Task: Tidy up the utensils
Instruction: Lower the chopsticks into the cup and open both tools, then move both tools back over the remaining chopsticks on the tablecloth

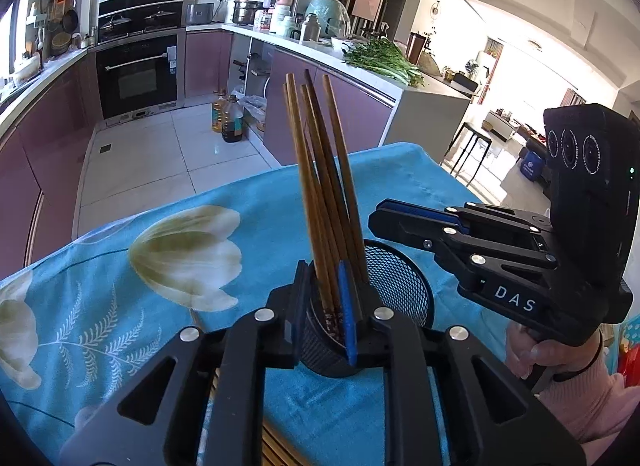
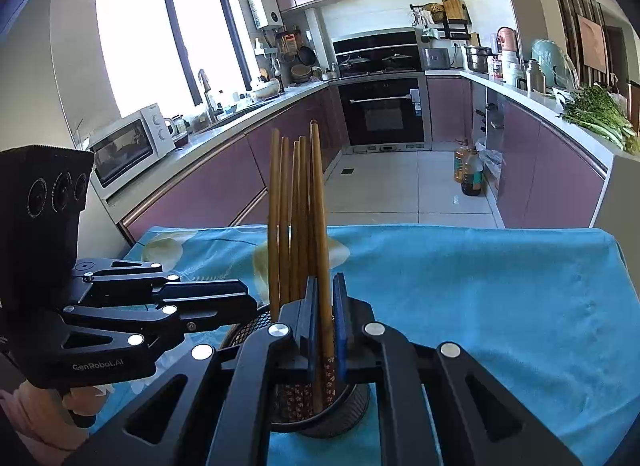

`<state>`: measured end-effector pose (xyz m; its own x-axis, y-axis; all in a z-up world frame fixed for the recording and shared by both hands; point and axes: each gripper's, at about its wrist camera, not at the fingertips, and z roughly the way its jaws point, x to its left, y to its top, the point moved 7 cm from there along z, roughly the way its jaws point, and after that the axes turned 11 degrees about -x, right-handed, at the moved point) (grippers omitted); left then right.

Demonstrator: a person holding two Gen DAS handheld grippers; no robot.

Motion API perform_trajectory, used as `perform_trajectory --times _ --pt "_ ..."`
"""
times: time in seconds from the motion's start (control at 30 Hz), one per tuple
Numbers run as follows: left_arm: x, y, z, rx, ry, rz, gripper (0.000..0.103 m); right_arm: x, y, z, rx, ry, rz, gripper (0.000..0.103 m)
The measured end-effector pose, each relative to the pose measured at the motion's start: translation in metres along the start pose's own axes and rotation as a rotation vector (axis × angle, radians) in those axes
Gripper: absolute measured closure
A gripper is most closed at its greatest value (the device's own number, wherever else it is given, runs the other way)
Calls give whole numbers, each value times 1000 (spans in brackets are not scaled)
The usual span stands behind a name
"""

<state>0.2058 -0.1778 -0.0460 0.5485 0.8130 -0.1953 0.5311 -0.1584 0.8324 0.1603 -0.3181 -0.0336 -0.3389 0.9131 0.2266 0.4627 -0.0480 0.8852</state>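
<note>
Several brown wooden chopsticks (image 1: 320, 185) stand upright in a black mesh cup (image 1: 396, 282) on the blue flowered tablecloth (image 1: 180, 266). My left gripper (image 1: 326, 298) reaches over the cup's rim, its jaws narrowly apart around the chopsticks' lower ends. In the right wrist view my right gripper (image 2: 325, 306) has its jaws narrowly apart around two chopsticks (image 2: 320, 225) above the mesh cup (image 2: 340, 418). The right gripper shows in the left wrist view (image 1: 384, 217) beside the cup, and the left gripper shows in the right wrist view (image 2: 248, 302). More chopsticks (image 1: 276, 446) lie on the cloth under my left gripper.
The table's far edge (image 2: 440, 227) drops to a tiled kitchen floor. Purple cabinets, an oven (image 2: 384, 109) and oil bottles (image 1: 230, 117) stand beyond. Greens (image 1: 384, 59) lie on the counter at right.
</note>
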Motion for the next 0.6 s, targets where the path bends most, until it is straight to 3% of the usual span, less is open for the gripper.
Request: perform_trajectory --times 0.23,0.37,0.6 --pt "4 3 -38 -126 81 26 72 6 0 -15 -40 24 8 72" --pt "5 1 -75 -218 121 52 54 18 0 -32 -79 69 -4 55" --pt "22 -25 -121 -289 228 65 26 48 -19 -53 -82 171 -38 51"
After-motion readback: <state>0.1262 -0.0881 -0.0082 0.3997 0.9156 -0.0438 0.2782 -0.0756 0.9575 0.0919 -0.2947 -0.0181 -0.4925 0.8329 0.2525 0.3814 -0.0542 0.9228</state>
